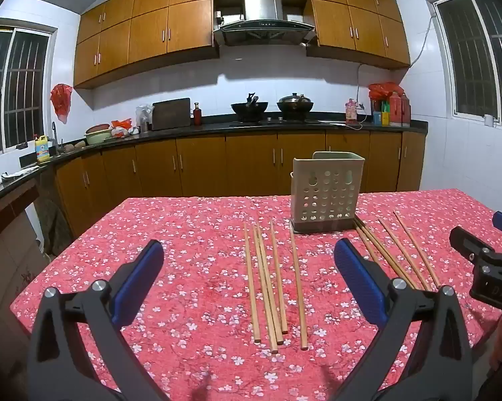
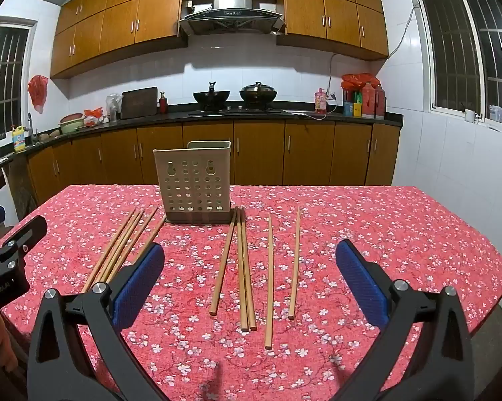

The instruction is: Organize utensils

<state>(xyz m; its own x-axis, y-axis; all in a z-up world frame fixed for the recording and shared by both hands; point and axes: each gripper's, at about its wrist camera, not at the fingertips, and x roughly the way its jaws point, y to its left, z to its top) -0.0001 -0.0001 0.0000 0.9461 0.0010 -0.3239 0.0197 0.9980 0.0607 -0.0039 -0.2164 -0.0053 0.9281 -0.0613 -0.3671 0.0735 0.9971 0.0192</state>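
Note:
A beige perforated utensil holder stands upright on the red floral tablecloth; it also shows in the right wrist view. Several wooden chopsticks lie in front of it on the left, and several more lie on the right. My left gripper is open and empty, hovering above the left group. My right gripper is open and empty above the right group. Each gripper shows at the edge of the other's view: the right one, the left one.
The table's front and side edges fall off near both grippers. Behind the table runs a kitchen counter with two woks, bottles, a cutting board and wooden cabinets. Windows sit on both side walls.

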